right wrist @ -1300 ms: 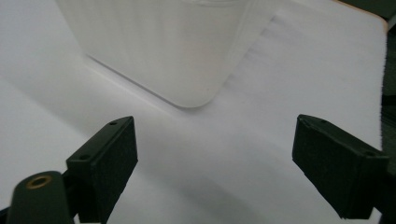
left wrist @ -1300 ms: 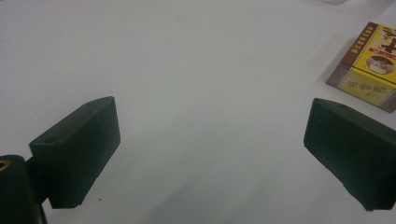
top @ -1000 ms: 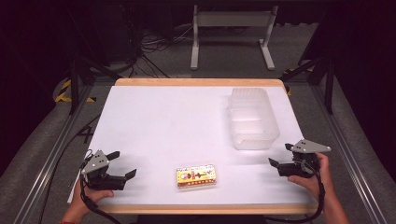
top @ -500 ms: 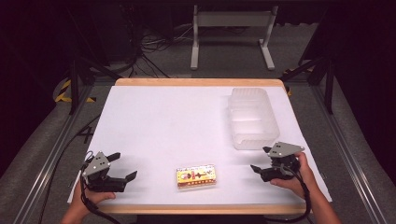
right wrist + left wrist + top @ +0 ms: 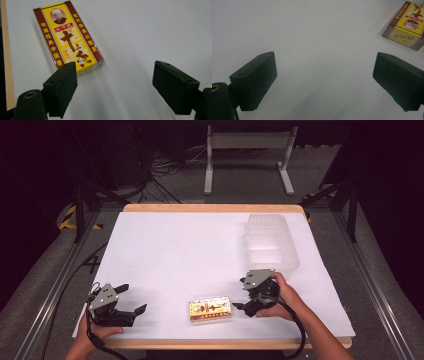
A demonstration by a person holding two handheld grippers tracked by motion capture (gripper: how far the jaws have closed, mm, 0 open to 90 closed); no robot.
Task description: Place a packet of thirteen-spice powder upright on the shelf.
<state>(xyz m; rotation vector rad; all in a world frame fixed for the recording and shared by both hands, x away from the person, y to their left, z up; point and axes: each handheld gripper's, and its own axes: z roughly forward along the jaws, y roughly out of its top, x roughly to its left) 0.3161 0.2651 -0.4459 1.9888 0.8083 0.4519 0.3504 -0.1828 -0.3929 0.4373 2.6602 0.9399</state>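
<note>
A flat yellow and red box [image 5: 210, 309] with printed characters lies near the front edge of the white table [image 5: 175, 250]. My right gripper [image 5: 239, 294] sits just right of the box, jaws pointing left at it. In the right gripper view the box [image 5: 68, 37] lies ahead and left of the right gripper [image 5: 113, 82]. Its jaws have just been closing partway and stand open, with only bare table between them. My left gripper [image 5: 134, 298] rests at the front left, open. In the left gripper view the left gripper [image 5: 324, 82] holds nothing, and the box [image 5: 407, 25] lies at the upper right.
A clear plastic container [image 5: 270, 242] stands at the back right of the table, just behind my right hand. The wooden table edge [image 5: 6, 62] runs close beside the box. Metal frame rails flank the table on both sides.
My right gripper has moved left from the table's right edge to just beside the box, and its jaws have narrowed. The left gripper and the box have stayed put.
</note>
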